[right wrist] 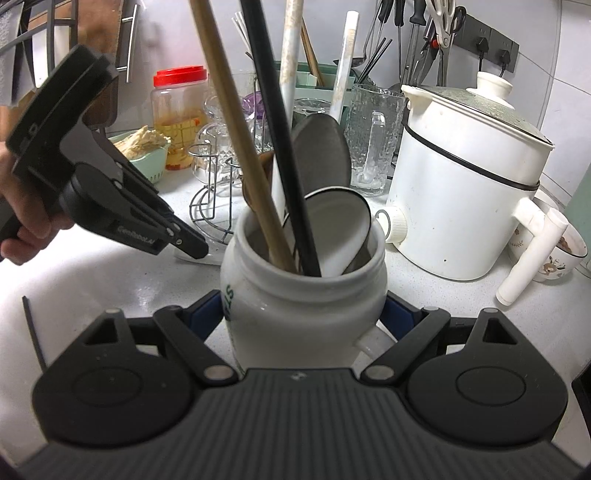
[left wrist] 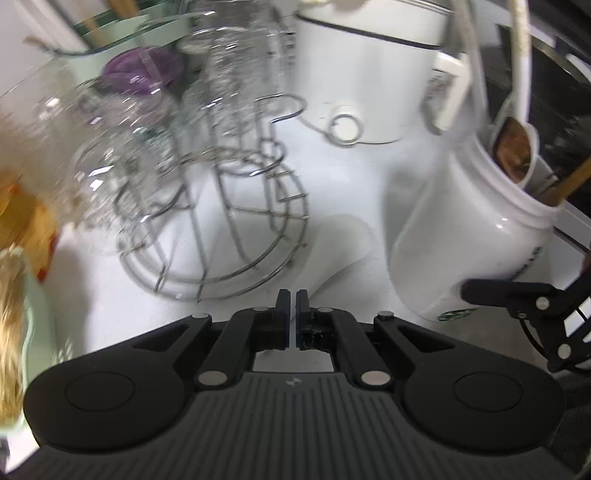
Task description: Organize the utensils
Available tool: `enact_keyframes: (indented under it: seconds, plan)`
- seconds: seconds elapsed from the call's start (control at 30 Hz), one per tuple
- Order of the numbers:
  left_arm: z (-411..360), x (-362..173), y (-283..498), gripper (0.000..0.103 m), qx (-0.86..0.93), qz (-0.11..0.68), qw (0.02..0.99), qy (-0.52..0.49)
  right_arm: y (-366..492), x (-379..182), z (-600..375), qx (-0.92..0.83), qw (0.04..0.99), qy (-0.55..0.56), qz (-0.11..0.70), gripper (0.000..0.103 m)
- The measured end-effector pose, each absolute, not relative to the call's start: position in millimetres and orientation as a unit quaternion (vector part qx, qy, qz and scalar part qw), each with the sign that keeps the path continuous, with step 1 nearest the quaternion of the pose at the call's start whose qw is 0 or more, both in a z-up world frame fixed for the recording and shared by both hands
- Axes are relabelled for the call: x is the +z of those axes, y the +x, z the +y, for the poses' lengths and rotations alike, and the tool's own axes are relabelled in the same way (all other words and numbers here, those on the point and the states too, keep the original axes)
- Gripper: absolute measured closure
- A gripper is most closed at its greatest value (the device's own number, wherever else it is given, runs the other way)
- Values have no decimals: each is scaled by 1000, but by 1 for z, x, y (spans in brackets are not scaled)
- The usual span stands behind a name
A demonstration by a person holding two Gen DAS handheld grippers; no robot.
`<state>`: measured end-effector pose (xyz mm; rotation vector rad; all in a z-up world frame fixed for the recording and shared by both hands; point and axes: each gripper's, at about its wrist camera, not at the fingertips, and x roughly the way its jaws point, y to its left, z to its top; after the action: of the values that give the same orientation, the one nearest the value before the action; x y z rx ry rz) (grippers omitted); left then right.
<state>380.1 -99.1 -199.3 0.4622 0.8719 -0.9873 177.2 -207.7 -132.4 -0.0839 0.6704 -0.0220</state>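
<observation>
A white ceramic jar (right wrist: pixel 303 306) stands on the white counter, with several utensils in it: a wooden handle (right wrist: pixel 236 136), a black handle (right wrist: pixel 277 136), a grey ladle (right wrist: pixel 321 151) and white-handled spoons. My right gripper (right wrist: pixel 303 314) is shut on the jar, one finger on each side. The jar also shows in the left wrist view (left wrist: pixel 461 236), tilted, with my right gripper's finger (left wrist: pixel 509 295) at its base. My left gripper (left wrist: pixel 293 301) is shut and empty, just left of the jar; it shows in the right wrist view (right wrist: pixel 192 245). A white spoon (left wrist: pixel 340 243) lies on the counter ahead of it.
A wire cup rack (left wrist: pixel 236 221) with glasses stands left of the jar. A white electric cooker (right wrist: pixel 461 184), a glass mug (right wrist: pixel 373 136), a red-lidded jar (right wrist: pixel 181 114), a green basket (right wrist: pixel 147 155) and a patterned bowl (right wrist: pixel 561 254) crowd the counter. Knives and scissors (right wrist: pixel 443 26) hang on the wall.
</observation>
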Motion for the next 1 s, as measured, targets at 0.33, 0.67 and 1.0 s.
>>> enact_keyframes:
  seconds: [0.33, 0.67, 1.0]
  plan:
    - [-132, -207, 377, 70, -492, 373, 731, 292, 178, -132, -210, -8, 942, -38, 332, 11]
    - [-156, -206, 389, 69, -515, 397, 703, 288, 178, -131, -211, -2, 942, -39, 333, 11]
    - [-174, -211, 383, 80, -520, 385, 698, 308, 177, -131, -215, 5, 942, -41, 333, 11]
